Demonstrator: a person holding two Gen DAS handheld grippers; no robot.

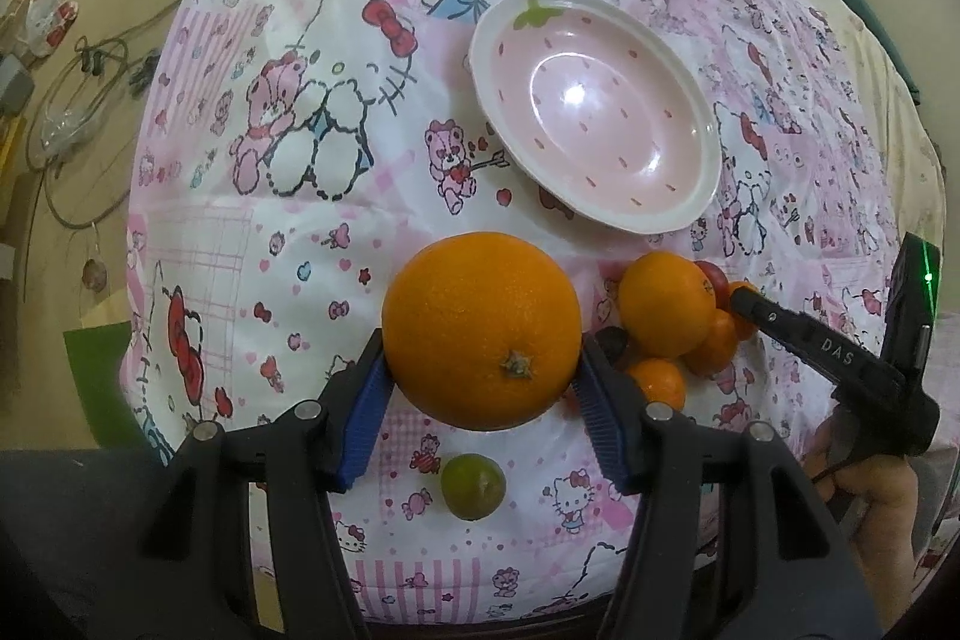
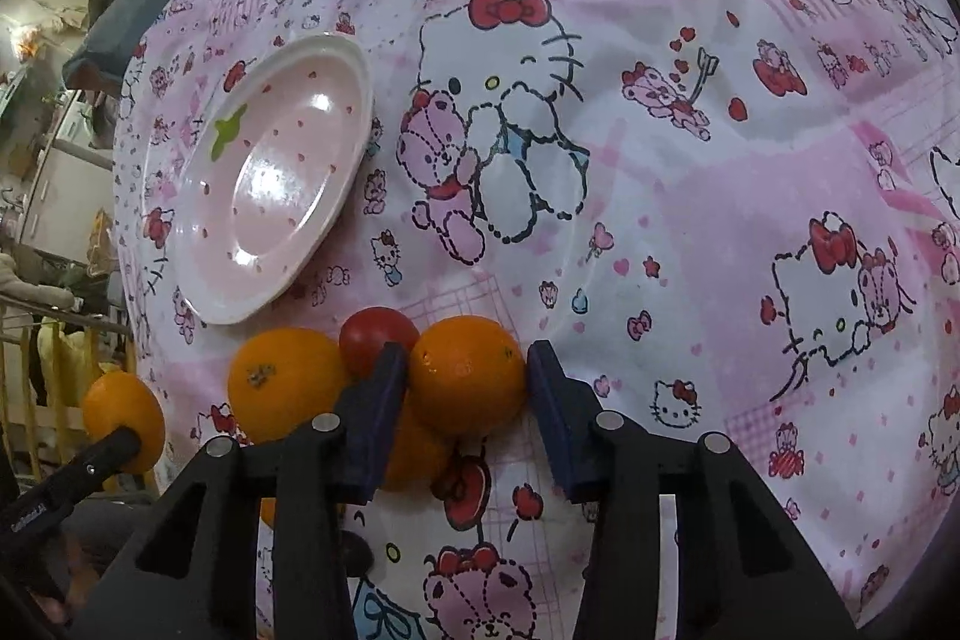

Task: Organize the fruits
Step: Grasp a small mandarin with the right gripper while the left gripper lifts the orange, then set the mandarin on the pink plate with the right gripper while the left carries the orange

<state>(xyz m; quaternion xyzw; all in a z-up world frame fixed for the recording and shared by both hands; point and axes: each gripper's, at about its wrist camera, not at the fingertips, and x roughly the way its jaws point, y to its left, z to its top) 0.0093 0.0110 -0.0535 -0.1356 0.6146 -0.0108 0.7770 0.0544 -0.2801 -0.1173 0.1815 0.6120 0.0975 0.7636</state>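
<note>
My left gripper [image 1: 483,361] is shut on a large orange [image 1: 480,328], its blue pads pressed to both sides, just in front of the pink strawberry plate [image 1: 600,220]. To the right of it lies a cluster of small oranges [image 1: 666,304] with a red tomato [image 1: 711,277]. My right gripper [image 2: 465,382] points down into that cluster and is shut on one small orange [image 2: 468,376], with a pad against each side. Beside it sit the tomato [image 2: 378,340], another orange [image 2: 282,382] and one partly hidden under the left pad [image 2: 414,454]. The plate [image 2: 354,64] holds no fruit.
A small green lime [image 1: 473,486] lies on the cartoon-print cloth [image 1: 300,250] under my left gripper. A hand [image 1: 870,490] holds the right gripper at the right edge. The table drops off at the left to a floor with cables [image 1: 90,88].
</note>
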